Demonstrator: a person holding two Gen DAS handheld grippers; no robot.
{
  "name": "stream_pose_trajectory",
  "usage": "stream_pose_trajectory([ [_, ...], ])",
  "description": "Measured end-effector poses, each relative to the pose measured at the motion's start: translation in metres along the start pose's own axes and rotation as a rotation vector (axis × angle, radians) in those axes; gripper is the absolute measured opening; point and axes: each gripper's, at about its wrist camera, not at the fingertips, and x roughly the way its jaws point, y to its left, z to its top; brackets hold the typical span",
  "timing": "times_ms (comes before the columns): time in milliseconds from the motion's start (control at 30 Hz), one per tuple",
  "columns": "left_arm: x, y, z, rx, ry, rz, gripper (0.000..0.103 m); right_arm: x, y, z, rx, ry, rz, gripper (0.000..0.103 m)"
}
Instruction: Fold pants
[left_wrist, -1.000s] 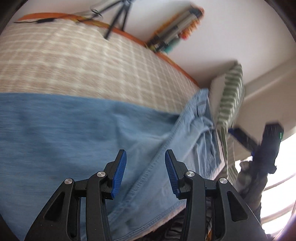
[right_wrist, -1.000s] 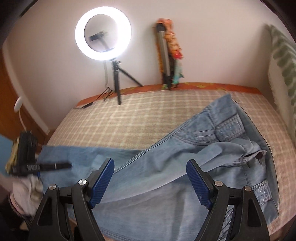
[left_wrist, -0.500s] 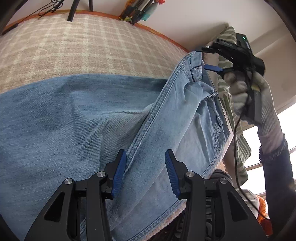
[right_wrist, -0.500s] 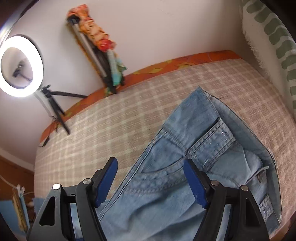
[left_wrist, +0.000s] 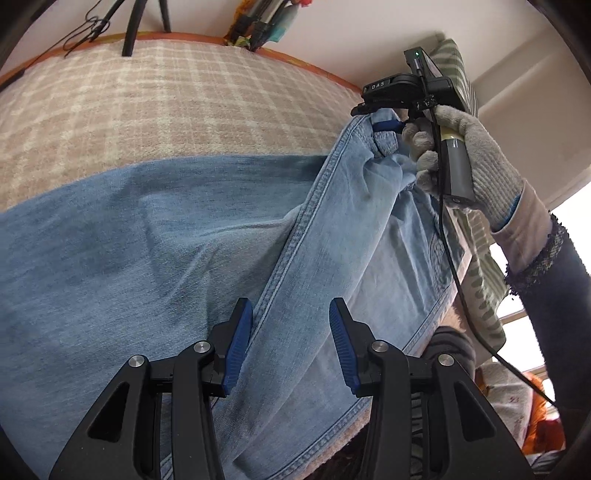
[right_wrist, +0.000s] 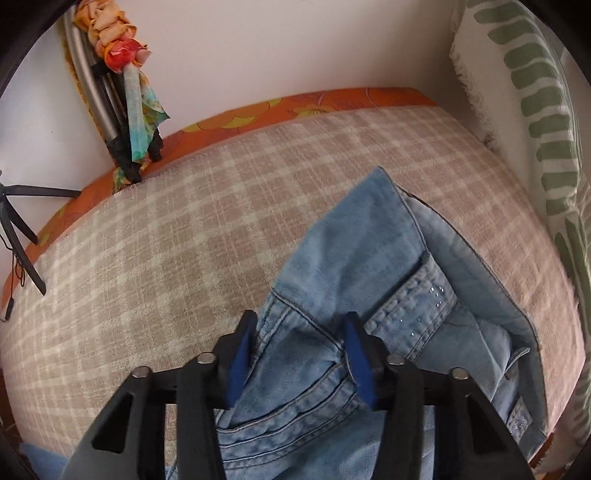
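Light blue jeans (left_wrist: 147, 258) lie spread on a bed under a beige checked blanket (left_wrist: 166, 103). My left gripper (left_wrist: 290, 332) is open just above one leg, its blue pads either side of the side seam without pinching it. My right gripper (right_wrist: 299, 354) points steeply down at the waist end of the jeans (right_wrist: 351, 258). Its jaws are closing, and a bunched fold of denim by the waistband and pocket fills the gap between the pads. In the left wrist view the right gripper (left_wrist: 386, 125), held by a gloved hand (left_wrist: 476, 155), has denim gathered up at its tip.
A green-striped pillow (right_wrist: 535, 129) stands along the bed's right edge. A black tripod (right_wrist: 18, 221) and a cloth-wrapped bundle of poles (right_wrist: 125, 92) lean at the far wall. Bare blanket (right_wrist: 184, 240) lies beyond the jeans. An orange sheet edge (right_wrist: 314, 103) runs along the wall.
My right gripper swung from the middle of the jeans to the waist end, dropped onto it, and its jaws narrowed around the denim. The left gripper shifted a little along the leg, then held still.
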Motion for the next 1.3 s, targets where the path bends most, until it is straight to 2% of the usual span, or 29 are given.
stream_pose_trajectory([
  [67, -0.002, -0.004, 0.001, 0.029, 0.003, 0.021, 0.044, -0.002, -0.006, -0.002, 0.008, -0.003, 0.028, 0.033],
  [100, -0.003, -0.006, 0.001, 0.041, 0.003, 0.037, 0.054, -0.005, -0.009, -0.003, 0.010, -0.007, 0.045, 0.025],
  [133, -0.004, -0.007, 0.002, 0.046, -0.002, 0.044, 0.055, -0.009, -0.012, -0.004, 0.015, -0.011, 0.064, 0.018],
  [233, -0.008, -0.011, 0.003, 0.063, -0.016, 0.052, 0.056, -0.025, -0.022, -0.009, 0.025, -0.034, 0.125, 0.007],
  [467, -0.003, -0.028, -0.009, 0.168, -0.014, 0.115, 0.055, -0.078, -0.061, -0.029, 0.034, -0.098, 0.223, 0.004],
  [533, 0.001, -0.033, -0.012, 0.206, -0.019, 0.150, 0.051, -0.095, -0.077, -0.038, 0.044, -0.113, 0.257, 0.003],
  [567, 0.002, -0.034, -0.014, 0.208, -0.022, 0.147, 0.045, -0.103, -0.086, -0.044, 0.052, -0.123, 0.274, 0.003],
  [600, 0.003, -0.034, -0.014, 0.206, -0.023, 0.139, 0.029, -0.112, -0.098, -0.053, 0.063, -0.135, 0.300, 0.003],
  [767, 0.003, -0.041, -0.020, 0.245, -0.031, 0.136, 0.016, -0.140, -0.152, -0.093, 0.113, -0.154, 0.376, 0.002],
  [900, 0.004, -0.054, -0.029, 0.298, -0.015, 0.134, 0.011, -0.141, -0.180, -0.128, 0.127, -0.151, 0.369, 0.002],
  [1000, 0.009, -0.059, -0.037, 0.332, 0.017, 0.140, 0.009, -0.123, -0.198, -0.152, 0.139, -0.102, 0.379, 0.003],
  [1100, 0.013, -0.060, -0.042, 0.347, 0.035, 0.153, 0.007, -0.102, -0.213, -0.165, 0.162, -0.059, 0.409, 0.014],
  [1133, 0.014, -0.059, -0.042, 0.349, 0.040, 0.156, 0.007, -0.094, -0.219, -0.167, 0.178, -0.040, 0.434, 0.026],
  [1167, 0.015, -0.059, -0.042, 0.349, 0.041, 0.160, 0.007, -0.089, -0.223, -0.168, 0.188, -0.027, 0.458, 0.031],
  [1300, 0.013, -0.063, -0.042, 0.349, 0.034, 0.167, 0.007, -0.073, -0.239, -0.167, 0.263, -0.047, 0.521, 0.031],
])
